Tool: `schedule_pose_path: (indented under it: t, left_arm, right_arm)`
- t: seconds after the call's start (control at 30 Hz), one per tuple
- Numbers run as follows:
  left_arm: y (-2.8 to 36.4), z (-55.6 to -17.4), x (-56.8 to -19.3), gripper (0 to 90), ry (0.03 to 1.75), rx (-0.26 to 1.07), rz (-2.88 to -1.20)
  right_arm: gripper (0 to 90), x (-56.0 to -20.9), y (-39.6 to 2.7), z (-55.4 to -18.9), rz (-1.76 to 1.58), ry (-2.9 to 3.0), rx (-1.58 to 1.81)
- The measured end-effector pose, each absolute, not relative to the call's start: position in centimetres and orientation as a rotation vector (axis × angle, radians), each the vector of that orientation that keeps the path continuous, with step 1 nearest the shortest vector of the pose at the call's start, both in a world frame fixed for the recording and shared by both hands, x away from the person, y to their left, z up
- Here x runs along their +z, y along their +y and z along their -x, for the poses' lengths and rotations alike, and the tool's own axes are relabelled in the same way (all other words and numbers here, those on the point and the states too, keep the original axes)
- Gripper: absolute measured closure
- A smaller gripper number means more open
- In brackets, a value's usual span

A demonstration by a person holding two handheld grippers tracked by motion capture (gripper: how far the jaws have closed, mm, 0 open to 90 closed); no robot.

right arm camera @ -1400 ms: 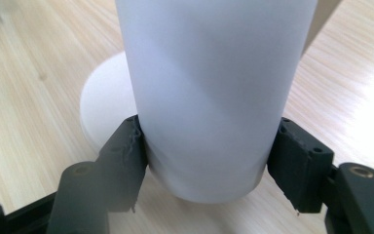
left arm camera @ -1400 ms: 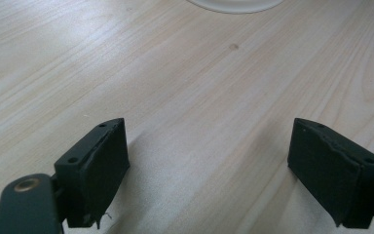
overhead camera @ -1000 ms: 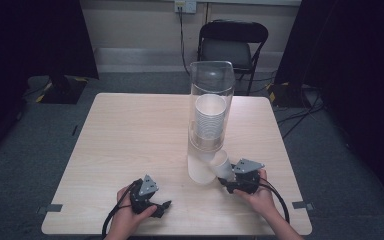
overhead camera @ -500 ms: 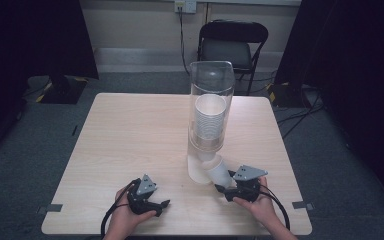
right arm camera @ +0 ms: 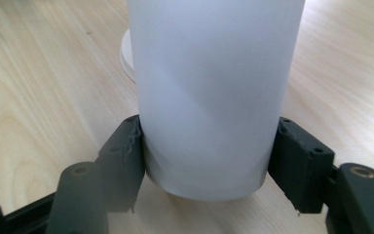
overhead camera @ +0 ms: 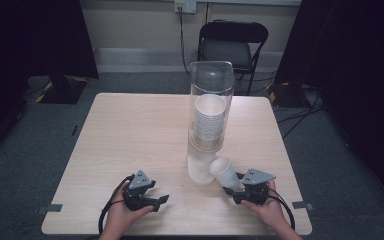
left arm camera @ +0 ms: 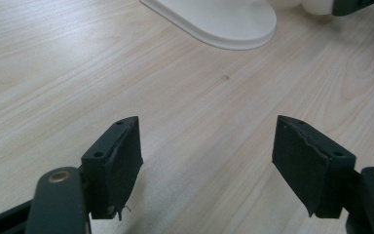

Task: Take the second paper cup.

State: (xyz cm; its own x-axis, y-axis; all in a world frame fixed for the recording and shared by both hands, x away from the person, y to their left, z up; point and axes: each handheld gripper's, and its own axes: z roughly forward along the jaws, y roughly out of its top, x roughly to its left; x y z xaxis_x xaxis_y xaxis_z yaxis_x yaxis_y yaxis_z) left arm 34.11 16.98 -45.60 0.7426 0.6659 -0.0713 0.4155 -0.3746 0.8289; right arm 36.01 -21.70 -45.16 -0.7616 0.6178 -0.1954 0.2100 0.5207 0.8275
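On the pale wooden table (overhead camera: 130,130): one clear cup dispenser, one loose paper cup, two hand-held grippers.

Near the front edge, right gripper (overhead camera: 236,184) clamped on the base end of a single white paper cup (overhead camera: 225,172), jaws pressed against both sides of its wall, cup tilted with its open mouth up and toward the dispenser's foot, just beside it. At front left, left gripper (overhead camera: 161,199) held low over bare wood, jaws wide apart with nothing between them, well apart from the cup. Between the two, slightly farther back, one tall transparent dispenser tube (overhead camera: 211,107) upright on a white base (left arm camera: 224,19), holding one nested stack of white cups (overhead camera: 209,120), too tightly packed to count. Behind the table, one black folding chair (overhead camera: 234,42). Two hands, one per gripper, in from the bottom edge.
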Motion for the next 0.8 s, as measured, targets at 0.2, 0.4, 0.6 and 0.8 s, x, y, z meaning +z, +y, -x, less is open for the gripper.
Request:
schedule_pose_path:
  t: [0.2, 0.4, 0.6, 0.8]
  left_arm:
    - [16.2, -34.3, -44.5, 30.1, 0.812, 0.289, -1.991]
    - [15.8, -34.7, -42.3, 39.7, 0.81, 0.181, -1.906]
    - [15.7, -35.2, -40.8, 46.0, 0.838, 0.134, -1.816]
    - [15.2, -35.9, -40.6, 47.7, 0.857, 0.079, -1.806]
  right_arm:
    - [34.6, -44.7, -20.8, -34.8, -0.573, 2.286, 1.187]
    - [34.6, -44.7, -18.0, -34.2, -0.437, 2.314, 1.212]
    - [34.5, -44.9, -15.3, -34.2, -0.353, 2.349, 1.223]
    - [34.4, -44.5, -12.8, -34.3, -0.29, 2.37, 1.256]
